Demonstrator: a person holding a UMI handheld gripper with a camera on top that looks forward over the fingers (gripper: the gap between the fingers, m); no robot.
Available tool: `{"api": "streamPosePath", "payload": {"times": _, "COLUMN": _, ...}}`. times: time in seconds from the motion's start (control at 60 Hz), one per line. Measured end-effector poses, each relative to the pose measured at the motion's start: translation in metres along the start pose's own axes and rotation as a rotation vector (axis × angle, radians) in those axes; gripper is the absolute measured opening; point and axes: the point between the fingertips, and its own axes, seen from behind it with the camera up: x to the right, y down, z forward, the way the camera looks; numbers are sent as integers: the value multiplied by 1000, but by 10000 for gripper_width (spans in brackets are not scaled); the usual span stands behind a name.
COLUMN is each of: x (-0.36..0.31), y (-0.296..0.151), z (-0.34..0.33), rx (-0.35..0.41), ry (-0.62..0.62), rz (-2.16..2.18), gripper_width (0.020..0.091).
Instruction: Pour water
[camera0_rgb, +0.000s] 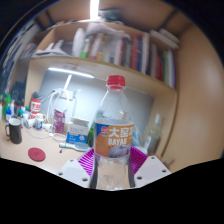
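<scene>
1. Your bottle (115, 125) stands upright between the fingers (113, 163), a clear plastic one with a red cap (116, 82) and a blue-and-orange label (113, 137). It looks lifted in front of the tabletop (50, 140) rather than resting on it, though its base is hidden behind the fingers.
2. The purple pads (88, 160) sit against the lower body on both sides with no gap that you can see, so the fingers appear closed on the bottle, below the label.
3. Expect thin, smooth plastic: it will likely dent under a hard squeeze and slide if you hold it loosely. With water inside, the weight will shift as you tilt.
4. The cap looks to be on; judge that it has to come off before any water flows.
5. Holding low leaves the top heavy. A hold nearer the label band would probably steady the tilt.
6. Beyond, on the tabletop, you have a dark mug (14, 129), a small red lid-like disc (37, 154) and some jars and containers (60, 115). Which one is meant to receive the water is unclear.
7. Above them runs a bookshelf (120, 45).
</scene>
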Motion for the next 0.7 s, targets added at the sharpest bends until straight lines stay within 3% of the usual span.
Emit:
{"api": "streamPosePath", "payload": {"times": 0.117, "x": -56, "y": -70, "z": 26, "rx": 84, "ry": -18, "rz": -347, "gripper_width": 439}}
{"api": "streamPosePath", "payload": {"times": 0.217, "x": -125, "y": -99, "z": 52, "rx": 116, "ry": -74, "rz": -627, "gripper_width": 438}}
{"api": "streamPosePath", "payload": {"times": 0.533, "x": -273, "y": -93, "z": 88, "rx": 202, "ry": -128, "rz": -1451, "gripper_width": 434}}
{"api": "streamPosePath", "payload": {"times": 0.7, "x": -311, "y": -110, "z": 86, "rx": 372, "ry": -65, "rz": -1814, "gripper_width": 436}}
